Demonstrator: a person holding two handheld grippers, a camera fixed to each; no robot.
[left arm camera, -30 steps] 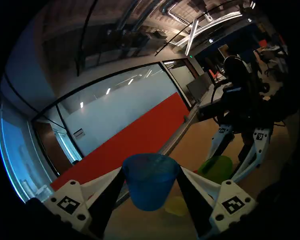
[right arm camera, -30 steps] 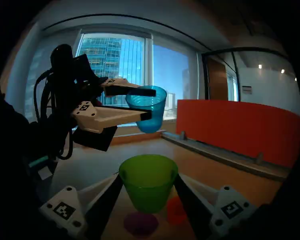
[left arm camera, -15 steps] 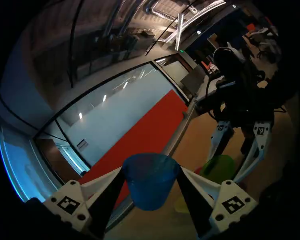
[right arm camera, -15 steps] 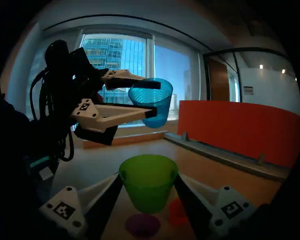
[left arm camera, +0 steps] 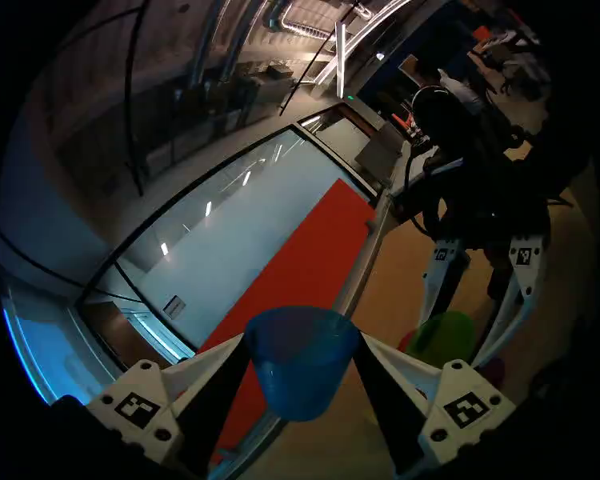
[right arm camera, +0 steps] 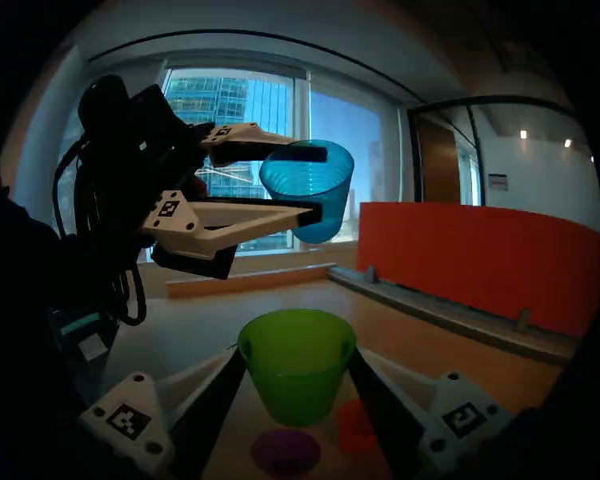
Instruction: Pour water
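A blue translucent cup [left arm camera: 302, 362] sits between the fingers of my left gripper [left arm camera: 302, 376], which is shut on it. In the right gripper view the same blue cup [right arm camera: 307, 190] hangs tilted, high above the table, held by the left gripper [right arm camera: 312, 184]. My right gripper [right arm camera: 298, 376] is shut on a green cup [right arm camera: 298, 364], held upright below and in front of the blue one. In the left gripper view, the green cup [left arm camera: 442, 338] and the right gripper [left arm camera: 472, 336] appear lower right. No water can be made out in either cup.
A wooden table [right arm camera: 428, 336] runs below, with a purple cup [right arm camera: 284, 450] and an orange cup [right arm camera: 354, 425] standing on it under the green cup. A red wall panel [right arm camera: 492, 260] lies on the right, large windows [right arm camera: 236, 160] behind. A person's dark sleeve [right arm camera: 28, 320] is at left.
The left gripper has lifted the blue cup higher and tilted it further, its view rolling toward the ceiling. The green cup in the right gripper has stayed put.
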